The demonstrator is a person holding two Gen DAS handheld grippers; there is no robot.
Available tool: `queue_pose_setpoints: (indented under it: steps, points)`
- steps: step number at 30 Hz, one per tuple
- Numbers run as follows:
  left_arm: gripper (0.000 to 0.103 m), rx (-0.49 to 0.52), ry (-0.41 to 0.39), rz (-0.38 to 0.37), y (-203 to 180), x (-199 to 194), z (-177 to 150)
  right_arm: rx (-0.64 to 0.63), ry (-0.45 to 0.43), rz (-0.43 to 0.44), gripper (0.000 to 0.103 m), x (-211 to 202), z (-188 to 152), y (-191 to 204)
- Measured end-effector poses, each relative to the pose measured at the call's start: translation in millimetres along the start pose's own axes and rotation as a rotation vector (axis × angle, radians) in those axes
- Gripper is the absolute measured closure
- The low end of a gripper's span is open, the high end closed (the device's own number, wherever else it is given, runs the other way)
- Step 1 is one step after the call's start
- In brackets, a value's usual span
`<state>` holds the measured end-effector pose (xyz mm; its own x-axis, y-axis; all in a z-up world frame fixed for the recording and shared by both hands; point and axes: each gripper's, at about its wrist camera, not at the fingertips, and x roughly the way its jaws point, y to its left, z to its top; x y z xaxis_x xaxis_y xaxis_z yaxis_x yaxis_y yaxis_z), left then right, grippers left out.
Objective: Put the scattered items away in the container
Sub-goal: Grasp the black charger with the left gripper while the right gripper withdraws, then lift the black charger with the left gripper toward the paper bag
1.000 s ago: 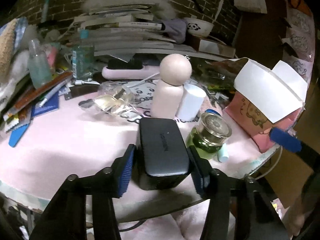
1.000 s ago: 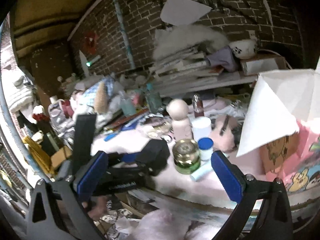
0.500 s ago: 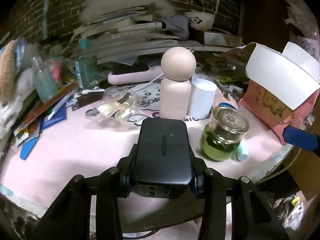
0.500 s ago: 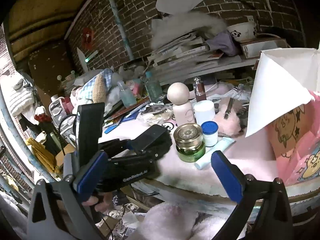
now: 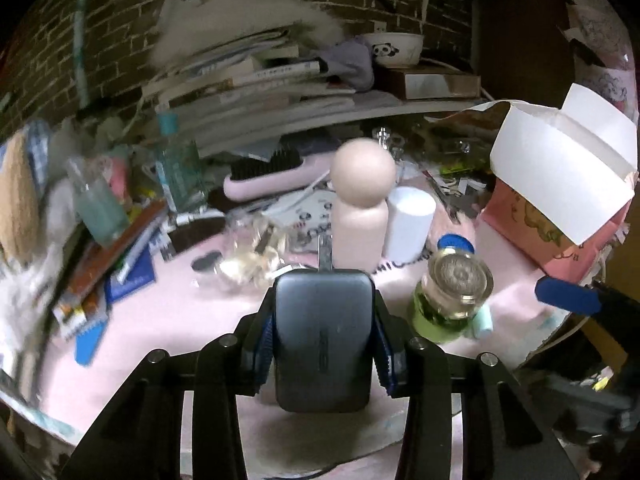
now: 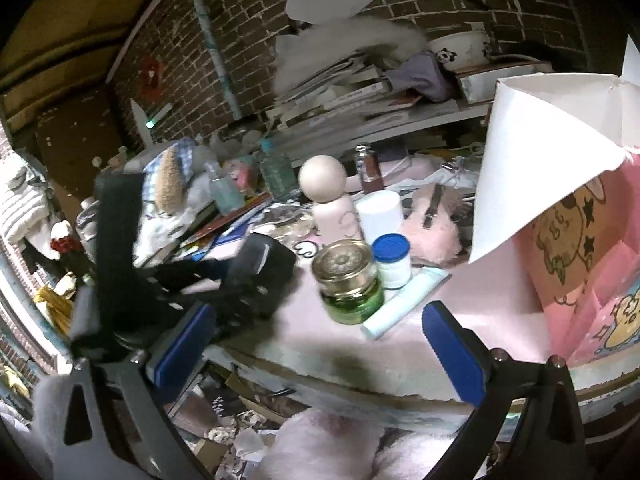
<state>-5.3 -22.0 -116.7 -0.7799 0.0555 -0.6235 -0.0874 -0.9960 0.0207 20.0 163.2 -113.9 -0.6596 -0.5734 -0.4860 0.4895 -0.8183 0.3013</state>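
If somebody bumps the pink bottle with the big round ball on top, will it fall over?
Probably fairly easily. The pink bottle stands upright, tall and narrow, with a ball-shaped cap wider than its body, so it looks top-heavy. The white cup close beside it might stop a fall that way. Once down, the round cap and body would likely let it roll across the pink tabletop.

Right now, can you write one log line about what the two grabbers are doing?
left gripper: shut on black charger | right gripper: open, holding nothing | pink box: open | green jar: on table
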Motion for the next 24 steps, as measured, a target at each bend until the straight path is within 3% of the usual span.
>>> queue_pose_setpoints:
  steps: [8,19,24]
  points:
    - [0.066,-0.028,-0.019,-0.009,8,0,6,0.029,0.032,0.001,0.0,13,-2,-4]
    - [0.065,-0.013,-0.034,0.031,2,-7,-14,0.035,0.045,0.011,0.0,15,-2,-3]
    - [0.055,-0.021,-0.011,0.058,4,-5,-23,0.03,0.044,0.008,0.0,13,-5,-3]
